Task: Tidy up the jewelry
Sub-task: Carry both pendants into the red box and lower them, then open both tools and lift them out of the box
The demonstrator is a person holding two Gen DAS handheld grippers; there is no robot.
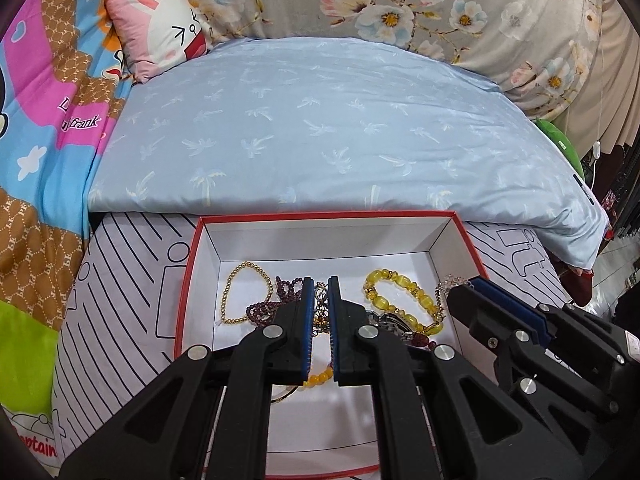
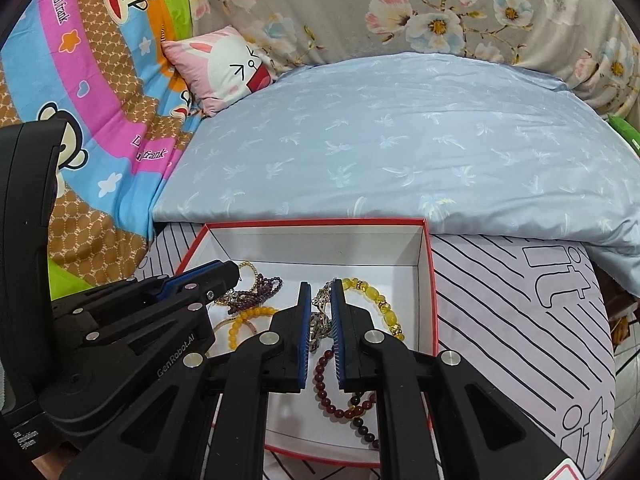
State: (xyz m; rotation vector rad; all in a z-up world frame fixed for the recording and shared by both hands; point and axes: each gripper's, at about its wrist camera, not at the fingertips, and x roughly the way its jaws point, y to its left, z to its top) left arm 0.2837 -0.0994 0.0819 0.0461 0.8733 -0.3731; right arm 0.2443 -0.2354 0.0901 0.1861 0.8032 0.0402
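A: Nearest to you, the left hand-held gripper (image 1: 320, 286) hangs over the box (image 1: 188, 280) with its jaws nearly pressed together. I see no piece gripped, though a tangled gilt chain (image 1: 320, 308) shows through the narrow gap.

B: And the right hand-held gripper (image 2: 321, 288)?

A: The same: jaws almost together, nothing clearly pinched, a silvery chain (image 2: 320, 320) lying behind the slit. You seem to hold both low and angled down so you can pick from the heap, I judge.

B: Where is the jewelry itself?

A: All inside the box, loose on its white card floor. There is a thin gold bead loop (image 1: 244, 292), a purple bead strand (image 1: 276, 300), a chunky yellow bracelet (image 1: 404, 296) of glossy translucent stones, and a dark red round-bead bracelet (image 2: 340, 396) (smooth, probably slippery).

B: Why a box?

A: Its red-edged upright walls keep beads from rolling onto the bed, I'd say. Beyond it lies a soft pale blue quilt (image 1: 320, 128) with palm prints, then a pink cartoon pillow (image 1: 160, 36).
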